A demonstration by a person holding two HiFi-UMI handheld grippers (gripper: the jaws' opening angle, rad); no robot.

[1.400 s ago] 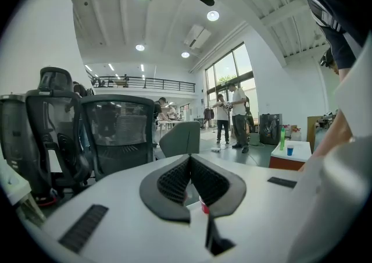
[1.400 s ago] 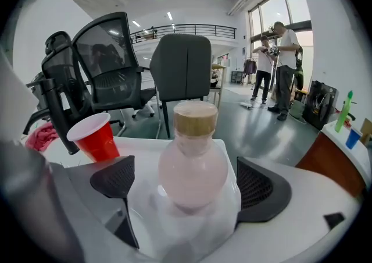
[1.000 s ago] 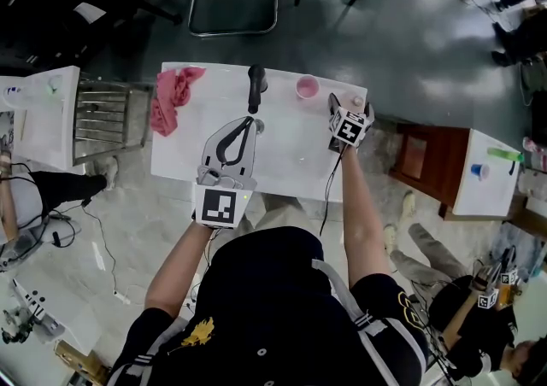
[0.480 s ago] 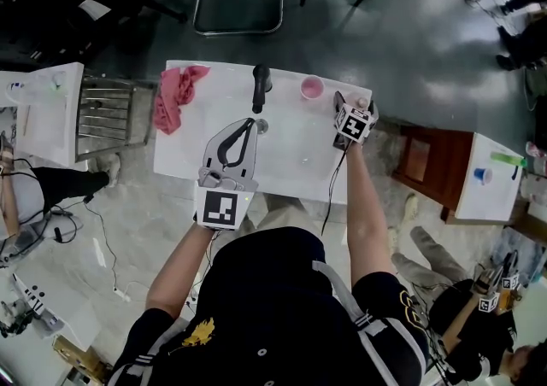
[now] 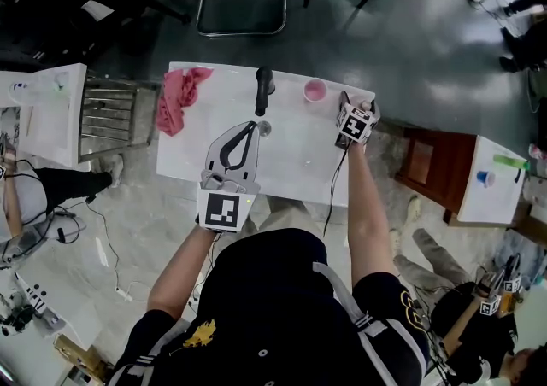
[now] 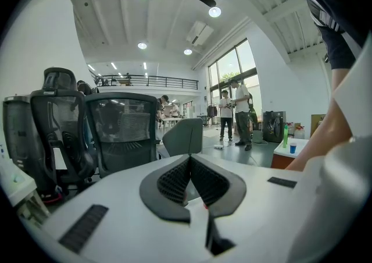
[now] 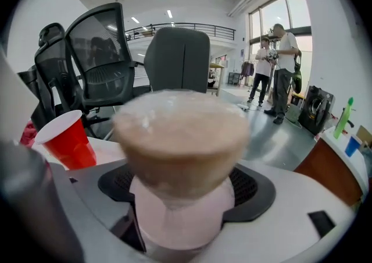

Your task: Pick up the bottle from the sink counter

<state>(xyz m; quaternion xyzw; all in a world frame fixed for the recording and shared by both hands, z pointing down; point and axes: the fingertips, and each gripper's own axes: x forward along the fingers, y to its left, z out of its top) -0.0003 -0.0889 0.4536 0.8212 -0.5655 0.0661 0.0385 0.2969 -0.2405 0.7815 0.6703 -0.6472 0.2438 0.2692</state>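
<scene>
Closing right fingers [image 7: 251,189] — just pressed onto the pink bottle [image 7: 180,151]; left fingers [image 6: 173,181] shut, empty.

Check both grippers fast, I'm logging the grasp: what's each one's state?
Left gripper: shut, empty.
Right gripper: just been closing, now gripping the bottle.

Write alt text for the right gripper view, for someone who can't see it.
A pale pink bottle with a tan cap fills the frame, blurred, between the jaws of the right gripper, which have just been closing and meet its sides. A red cup stands left; office chairs behind.
</scene>
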